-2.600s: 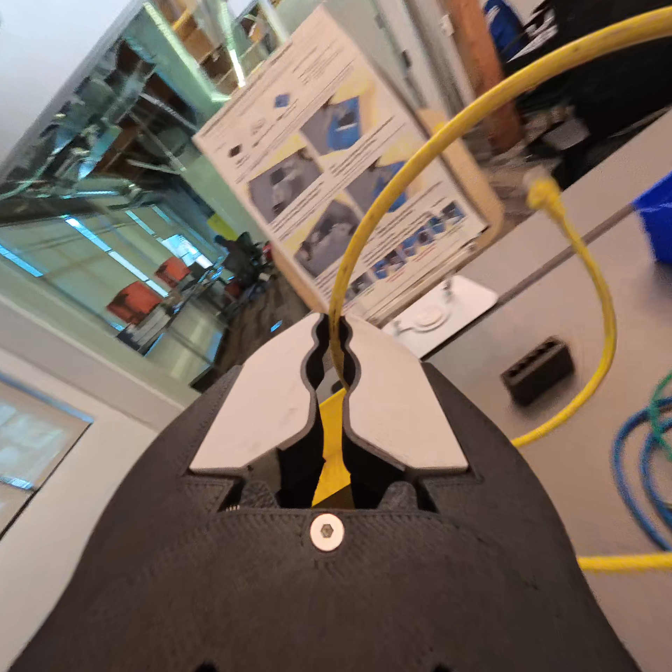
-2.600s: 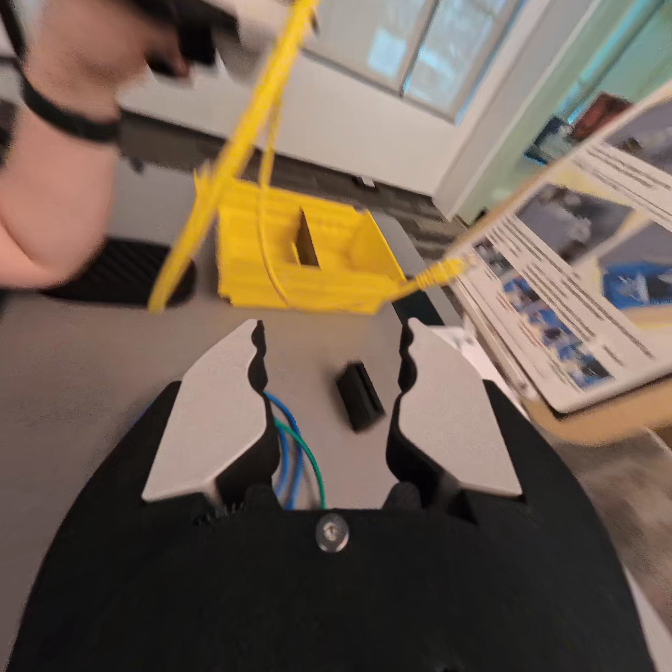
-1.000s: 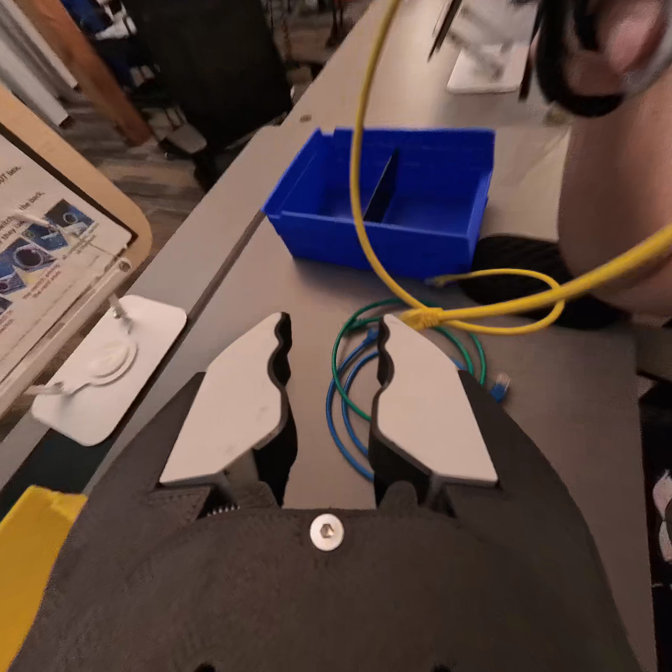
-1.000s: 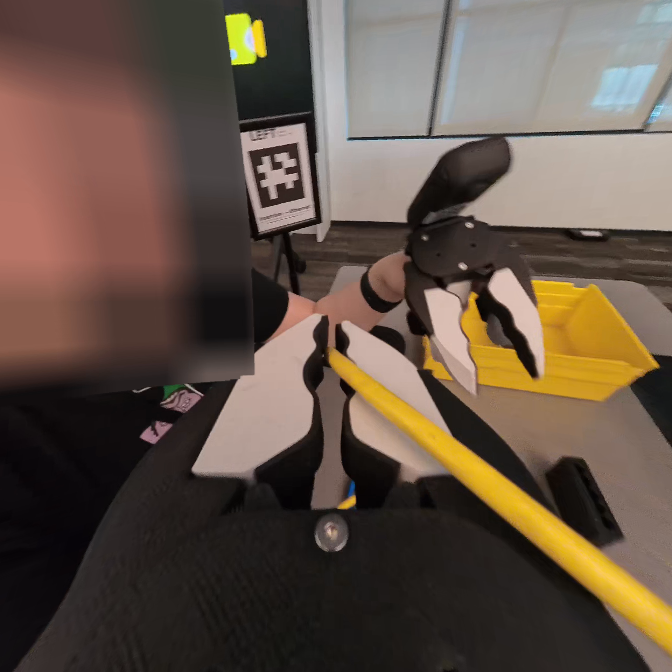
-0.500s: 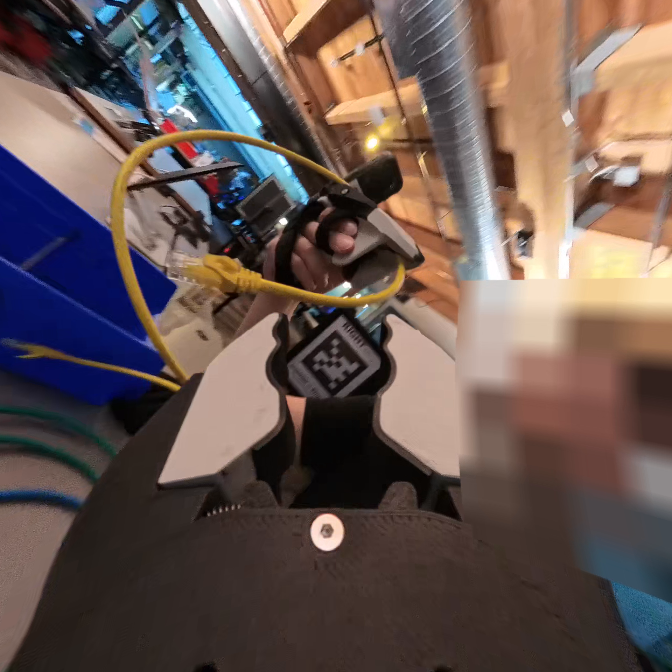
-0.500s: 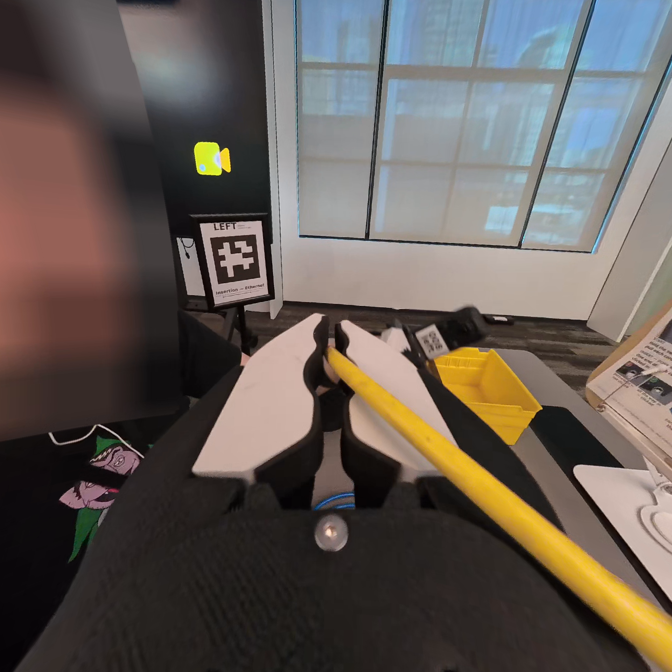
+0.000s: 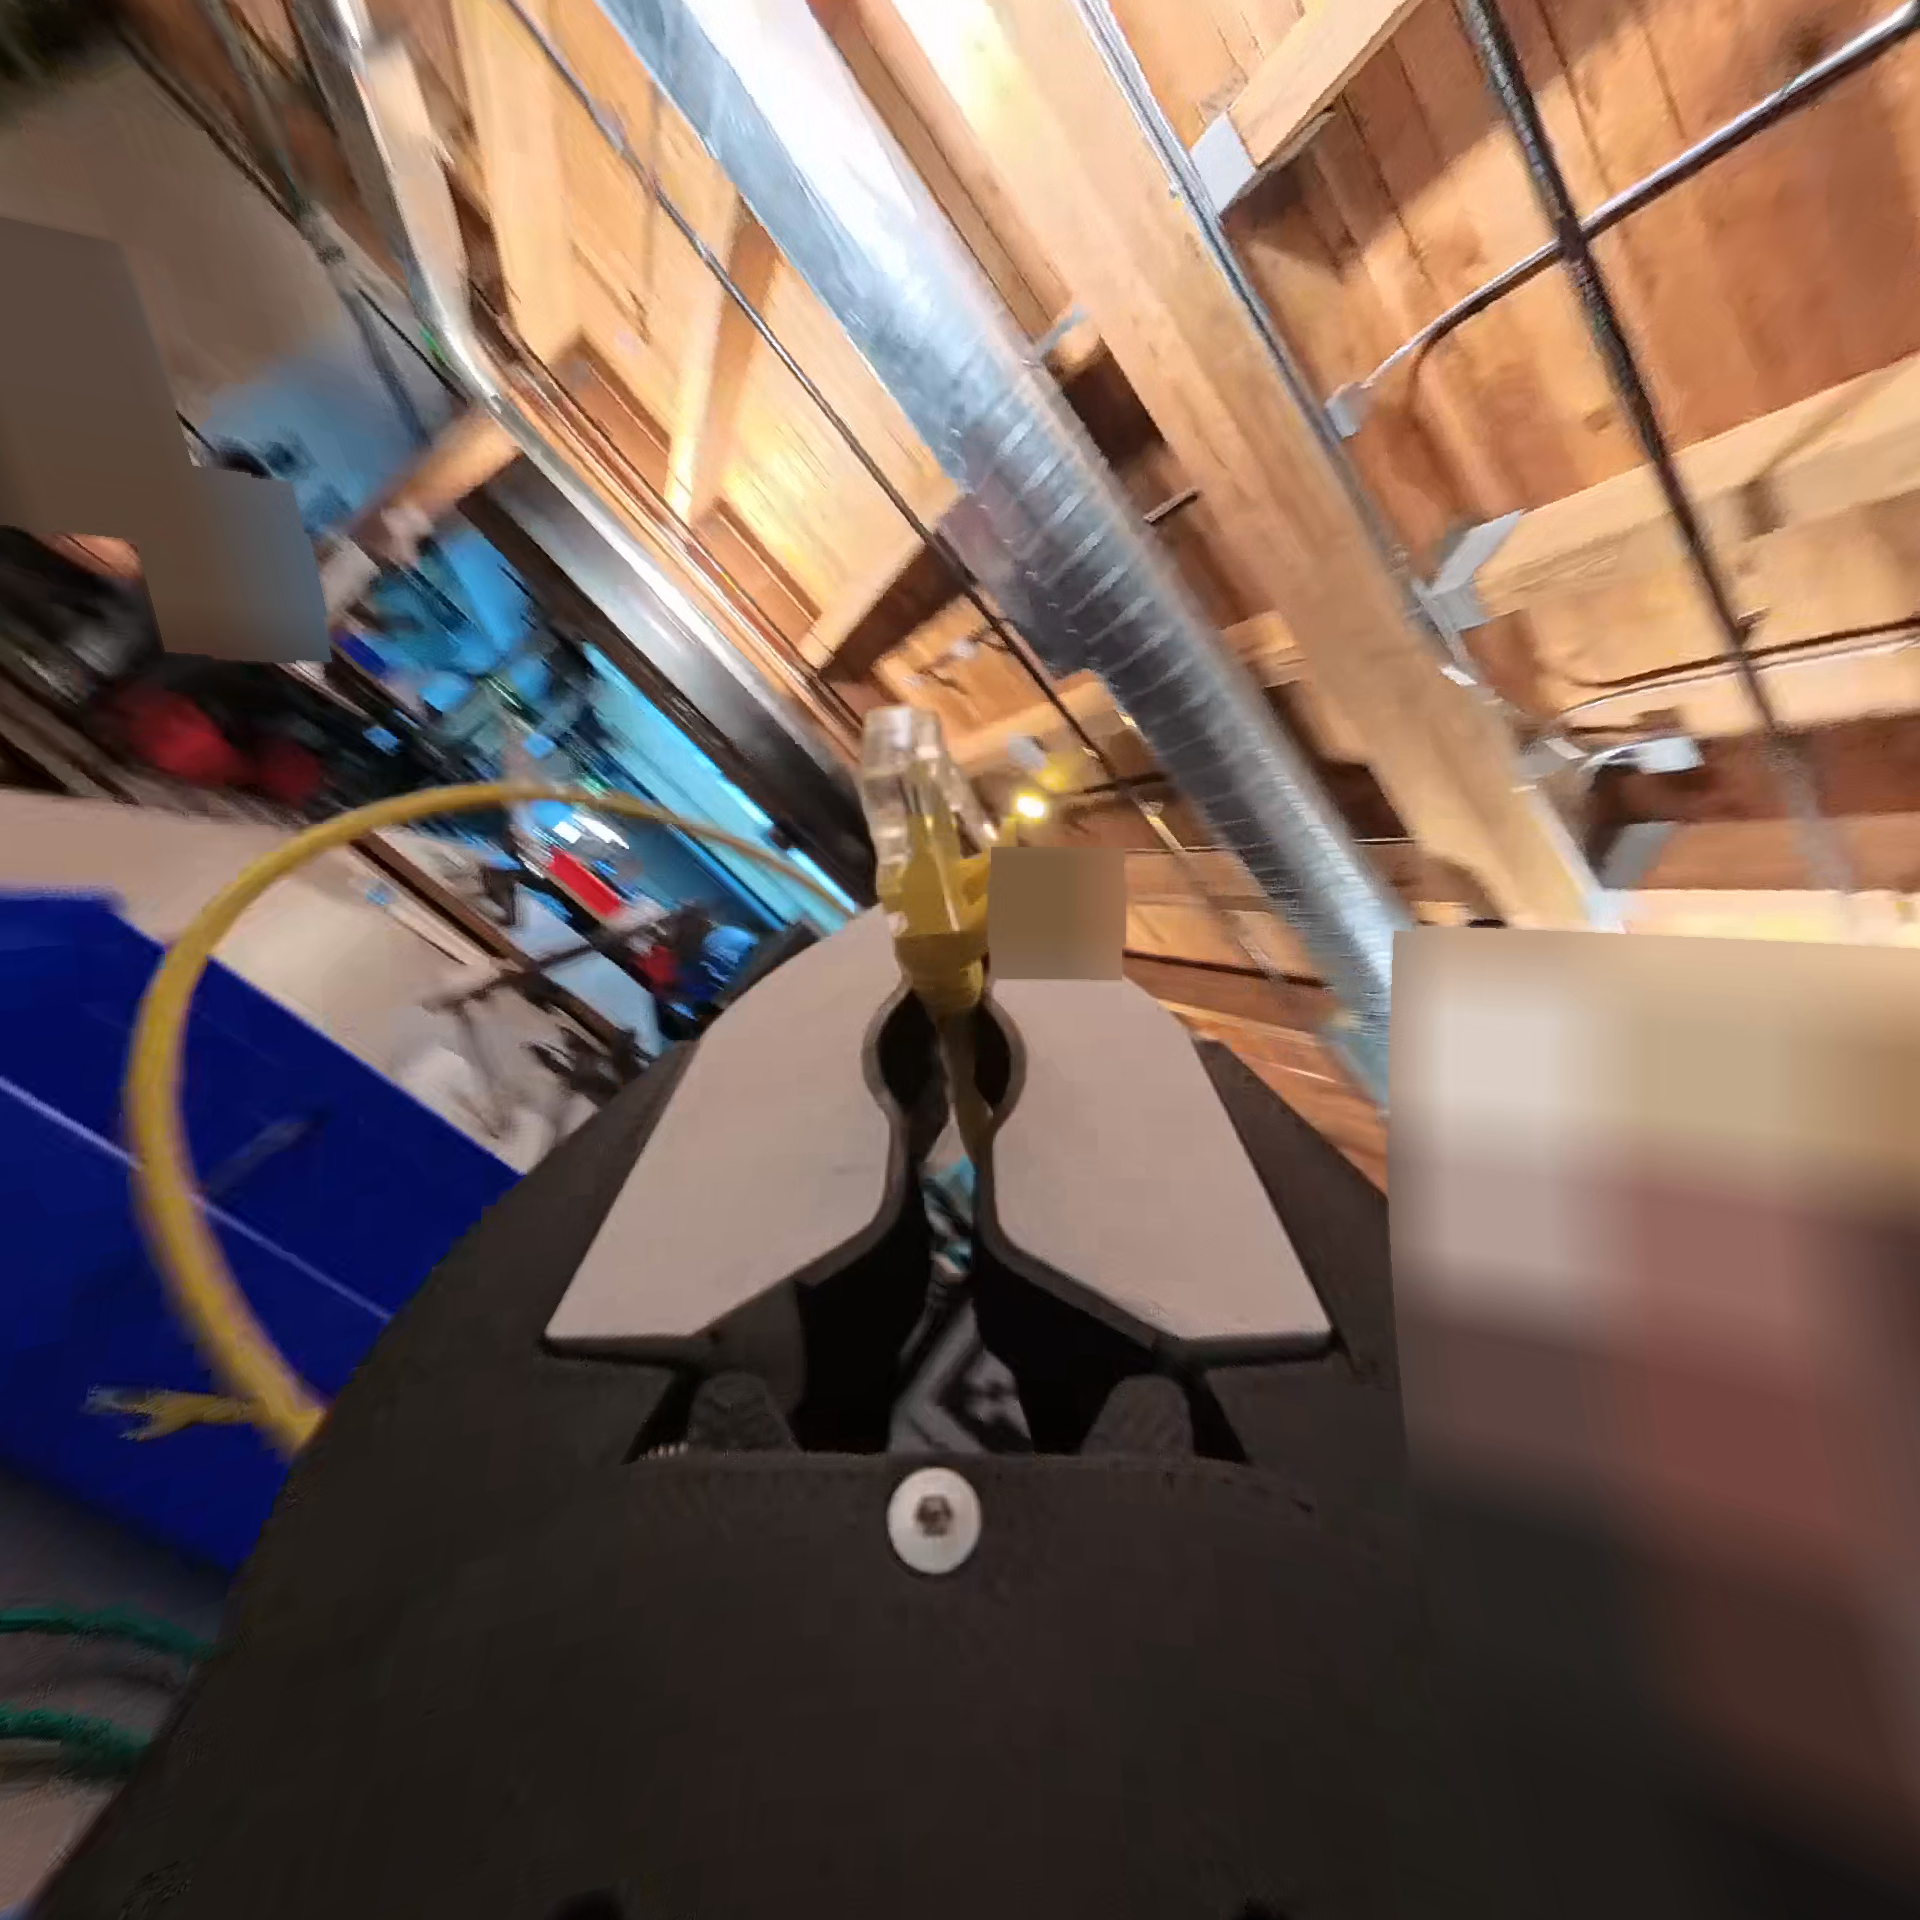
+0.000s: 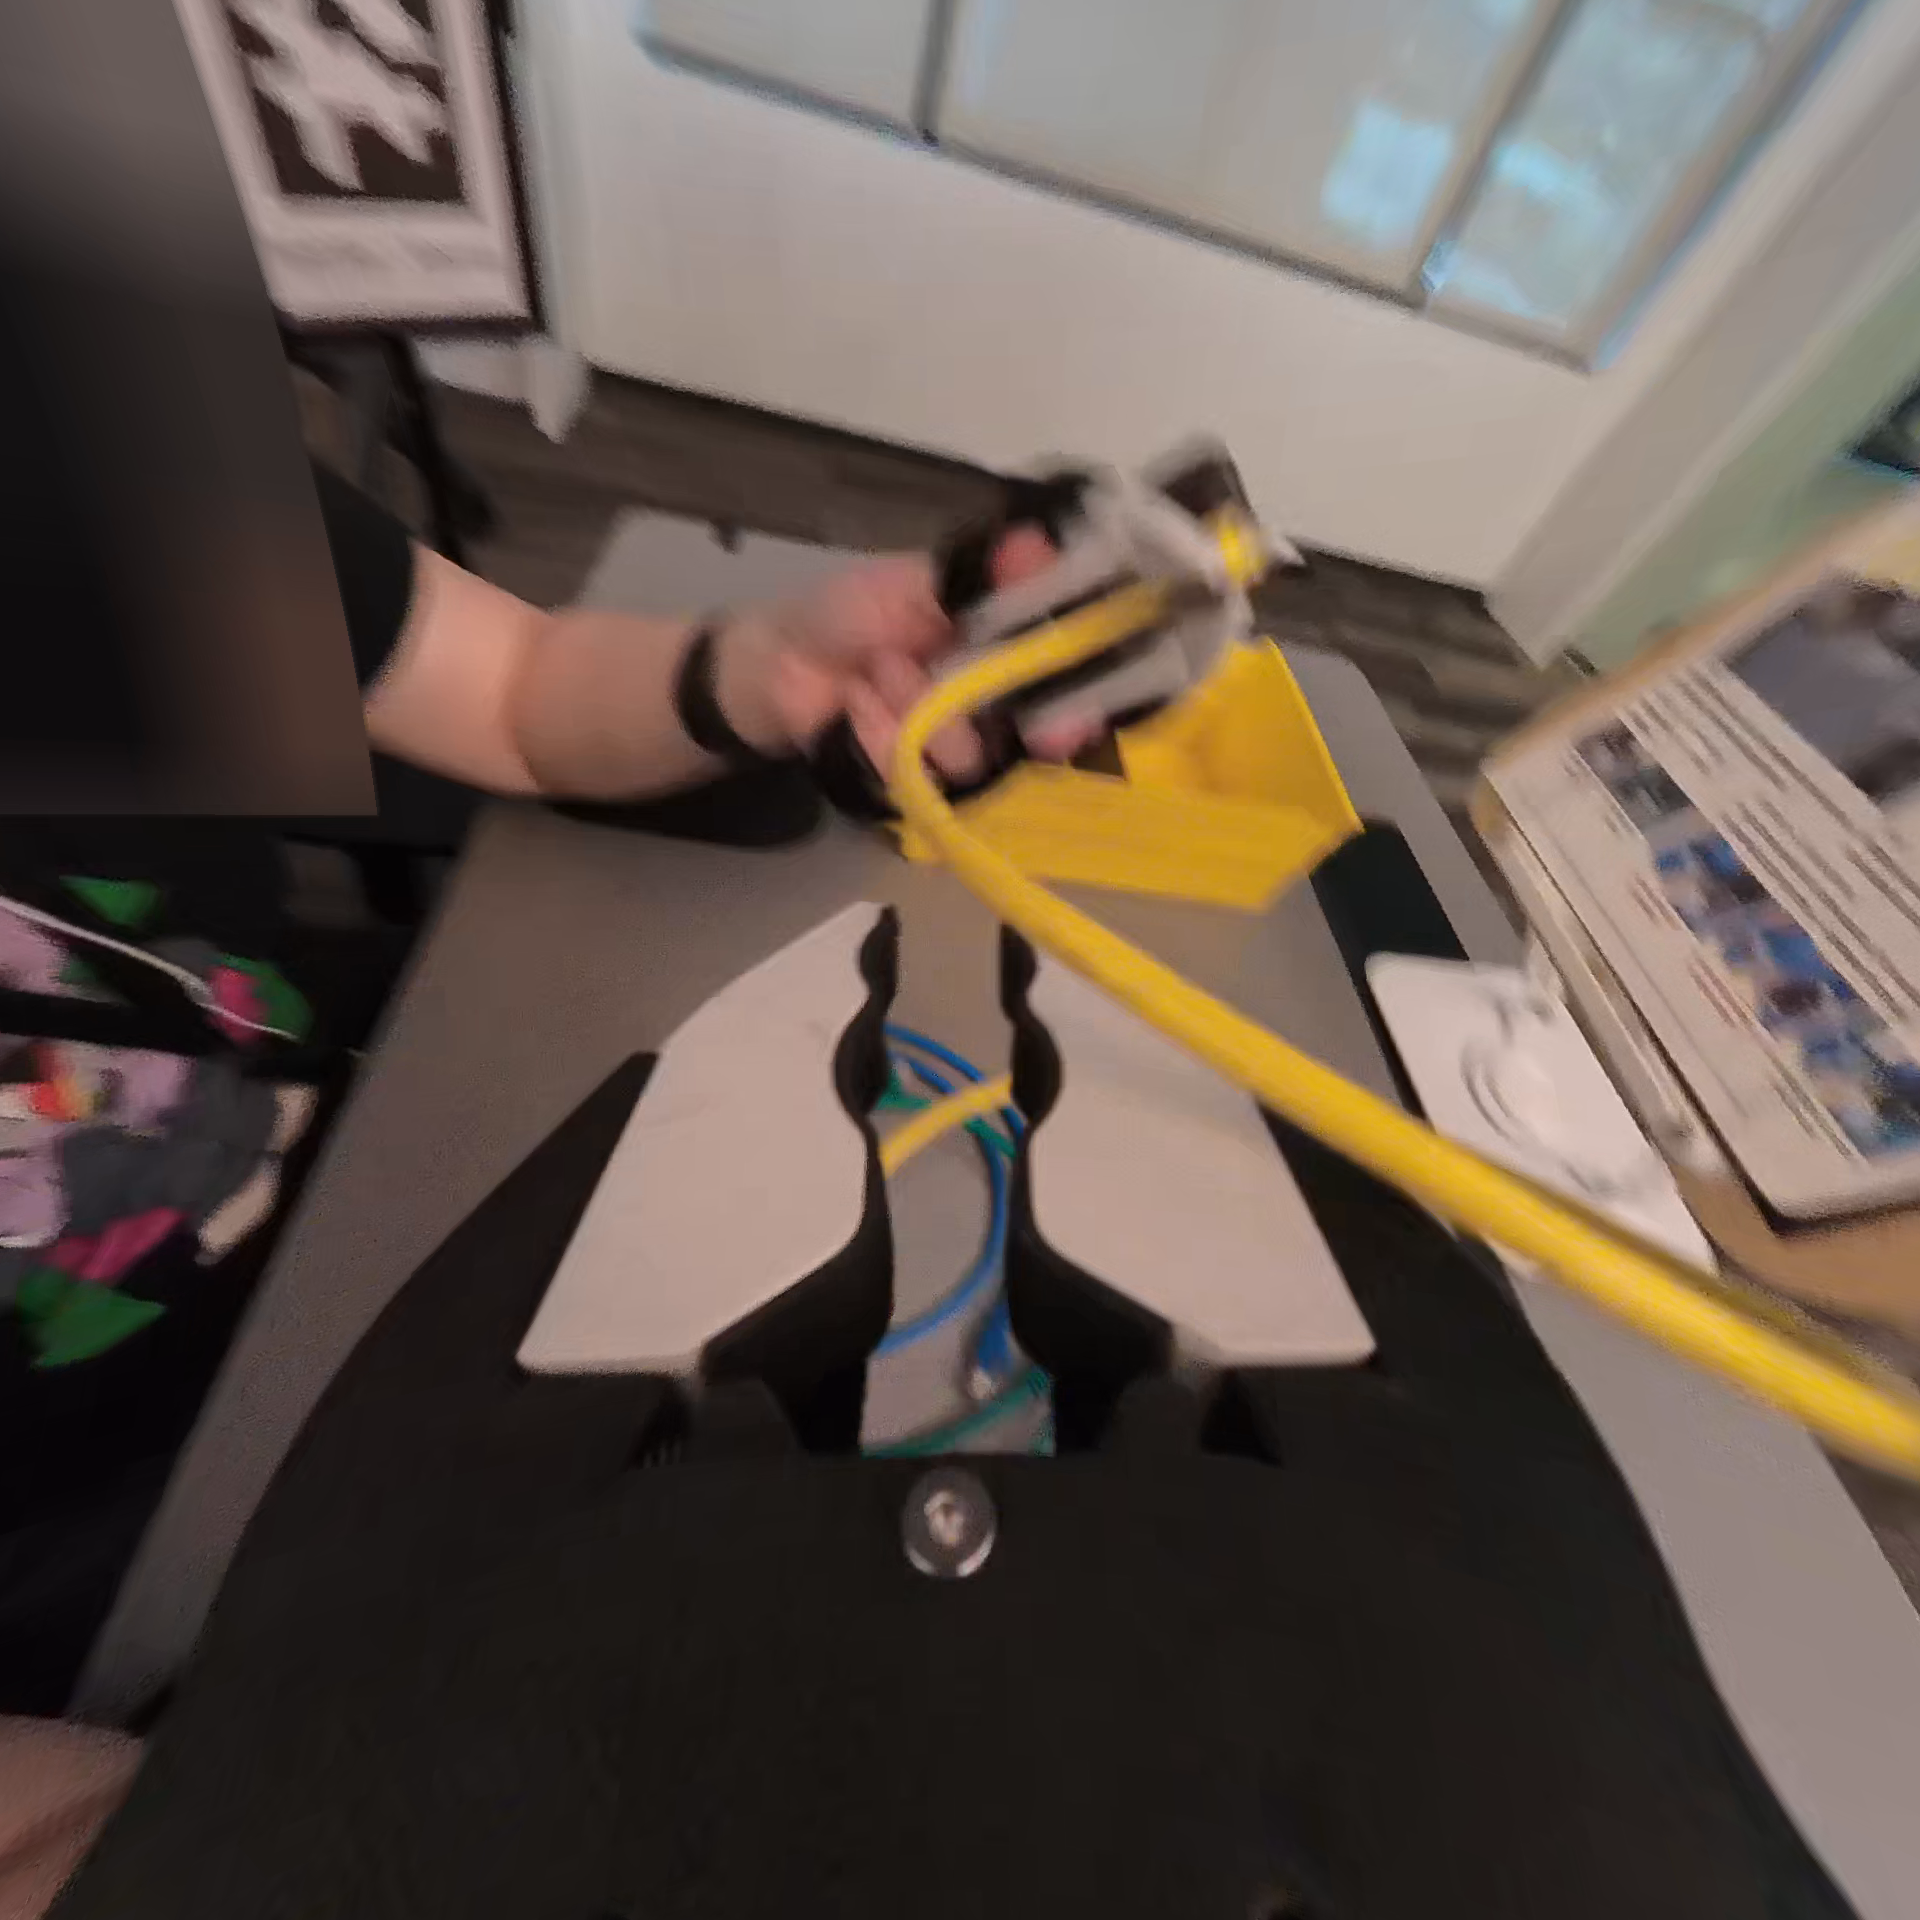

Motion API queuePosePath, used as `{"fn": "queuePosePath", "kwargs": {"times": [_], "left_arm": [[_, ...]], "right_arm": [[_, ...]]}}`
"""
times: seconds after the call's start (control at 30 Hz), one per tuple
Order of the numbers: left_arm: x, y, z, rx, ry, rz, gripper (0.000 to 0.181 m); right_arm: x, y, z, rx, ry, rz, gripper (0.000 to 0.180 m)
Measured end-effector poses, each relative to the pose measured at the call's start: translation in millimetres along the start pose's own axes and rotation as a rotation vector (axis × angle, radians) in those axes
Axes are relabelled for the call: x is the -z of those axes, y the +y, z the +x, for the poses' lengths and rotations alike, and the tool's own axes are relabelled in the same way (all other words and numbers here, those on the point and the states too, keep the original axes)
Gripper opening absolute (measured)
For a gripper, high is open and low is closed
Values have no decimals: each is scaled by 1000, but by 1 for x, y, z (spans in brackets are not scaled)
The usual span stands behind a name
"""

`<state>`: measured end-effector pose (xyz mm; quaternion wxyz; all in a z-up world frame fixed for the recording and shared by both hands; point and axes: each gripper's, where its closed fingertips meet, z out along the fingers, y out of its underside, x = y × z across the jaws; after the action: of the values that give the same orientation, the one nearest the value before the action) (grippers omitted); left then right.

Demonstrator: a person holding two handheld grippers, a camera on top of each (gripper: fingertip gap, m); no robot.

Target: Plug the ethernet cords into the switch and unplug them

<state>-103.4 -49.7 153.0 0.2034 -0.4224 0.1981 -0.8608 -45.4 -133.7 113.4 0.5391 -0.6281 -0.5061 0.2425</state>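
Left gripper (image 7: 940, 971) is clamped on the yellow cord (image 7: 156, 1091) right behind its plug (image 7: 902, 769). The clear plug sticks out past the fingertips and points up at a wood ceiling w/ a silver duct (image 7: 1039, 436). From the grip the cord loops out to the left and curves down in front of a blue bin (image 7: 208, 1174). Green cord (image 7: 73, 1704) shows at the lower left edge.

Right gripper (image 8: 940, 935) has its jaws a little apart w/ nothing between them. The yellow cord (image 8: 1299, 1101) runs across its right finger, apparently in front of it, not pinched, and rises to the left gripper (image 8: 1195, 561), held in a hand (image 8: 852, 675) above the table (image 8: 582, 987). A yellow bin (image 8: 1174, 821) sits just behind that hand. Blue cord (image 8: 992, 1174) and green cord (image 8: 888, 1091) lie coiled on the table, seen thru the finger gap, w/ another stretch of yellow crossing them. A printed board (image 8: 1714, 935) on a white base stands at right. No switch in either view; both views blurry.
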Motion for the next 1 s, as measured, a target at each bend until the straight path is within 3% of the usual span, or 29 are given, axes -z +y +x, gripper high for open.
{"fn": "queuePosePath", "kwargs": {"times": [0.07, 0.23, 0.27, 0.33, 0.43, 0.5, 0.6, 0.7, 0.83, 0.9, 1.0], "left_arm": [[8, -16, 8, -100, -58, 54, 1], [23, -40, 20, -216, -132, 191, 1], [24, -40, 22, -222, -138, 198, 1], [23, -38, 22, -235, -163, 176, 0], [24, -39, 20, -256, -210, 156, 0], [28, -43, 21, -253, -218, 172, 0], [31, -47, 25, -259, -220, 192, 1], [28, -44, 33, -284, -214, 190, 0], [29, -45, 46, -316, -203, 210, 0], [28, -44, 52, -305, -179, 218, 0], [22, -35, 58, -260, -135, 188, 0]], "right_arm": [[-5, 25, 15, -17, 46, -82, 36], [-61, 42, 3, -86, -126, -117, 53], [-76, 43, -10, -107, -199, -140, 53], [-95, 54, -43, -106, -367, -273, 34], [-108, 69, -47, -9, -253, -486, 30], [-105, 66, -50, 83, -203, -507, 28], [-116, 41, -58, 154, -176, -367, 31], [-153, 34, -51, 110, -93, -295, 42], [-194, 46, 1, -19, 242, -268, 24], [-194, 26, 20, -70, 397, -22, 26], [-165, -12, 32, -12, 545, 313, 50]]}}
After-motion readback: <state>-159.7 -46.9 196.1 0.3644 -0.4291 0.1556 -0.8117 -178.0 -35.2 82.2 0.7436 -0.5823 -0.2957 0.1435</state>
